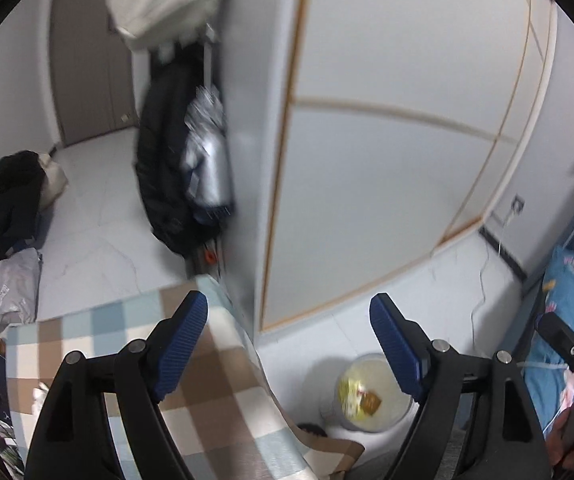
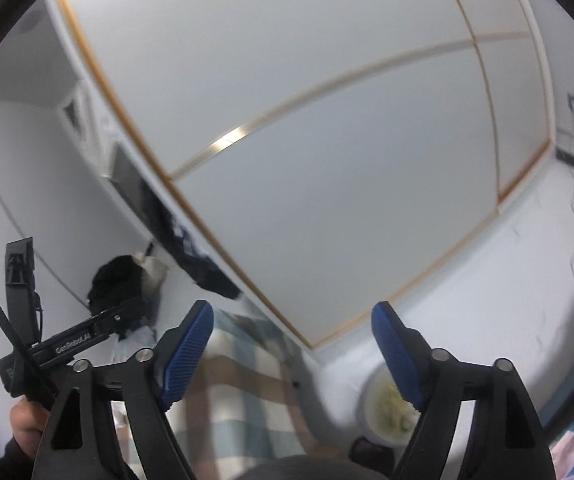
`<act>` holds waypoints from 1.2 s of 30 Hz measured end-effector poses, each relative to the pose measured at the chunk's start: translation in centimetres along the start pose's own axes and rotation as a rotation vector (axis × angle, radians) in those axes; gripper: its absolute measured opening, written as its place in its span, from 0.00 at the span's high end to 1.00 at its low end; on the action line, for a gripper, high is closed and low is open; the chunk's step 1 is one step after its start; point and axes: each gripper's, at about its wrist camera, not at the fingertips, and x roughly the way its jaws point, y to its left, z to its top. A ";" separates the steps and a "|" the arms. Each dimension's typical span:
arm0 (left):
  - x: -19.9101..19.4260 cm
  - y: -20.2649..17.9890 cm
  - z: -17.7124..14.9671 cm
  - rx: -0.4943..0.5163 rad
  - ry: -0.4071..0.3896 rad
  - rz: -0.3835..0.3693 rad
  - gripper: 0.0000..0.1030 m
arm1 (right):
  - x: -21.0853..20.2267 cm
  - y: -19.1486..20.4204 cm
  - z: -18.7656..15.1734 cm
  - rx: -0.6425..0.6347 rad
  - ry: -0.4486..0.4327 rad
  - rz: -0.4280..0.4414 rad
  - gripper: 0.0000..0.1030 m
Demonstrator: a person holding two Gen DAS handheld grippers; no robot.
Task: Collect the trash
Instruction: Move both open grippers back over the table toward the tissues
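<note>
While the left gripper (image 1: 289, 340) hangs with its blue pads spread wide and nothing between them, it sits above a checked cloth (image 1: 87, 344). Trash bin (image 1: 367, 394) stands on the pale floor below the right-hand pad, yellow wrappers inside; wardrobe door (image 1: 387, 180) behind it, dark coats (image 1: 171, 160) hanging to the left, blue bedding (image 1: 571, 292) at the far right.

Right wrist view, blurred: right gripper (image 2: 293, 344) likewise spread and empty, trash bin (image 2: 387, 408) partly behind its right pad, checked cloth (image 2: 243, 392) below, left gripper (image 2: 87, 332) at the left edge.
</note>
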 end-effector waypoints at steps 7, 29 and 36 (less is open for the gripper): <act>-4.7 3.7 0.4 -0.038 -0.145 0.063 0.14 | -1.8 6.8 0.0 -0.110 -0.079 0.067 0.12; -11.0 17.9 -5.6 -0.256 -0.285 0.373 0.01 | 4.1 21.5 -7.9 -0.333 0.030 0.233 0.06; -10.3 23.1 -8.3 -0.335 -0.271 0.398 0.01 | 7.9 25.0 -11.2 -0.409 0.094 0.223 0.02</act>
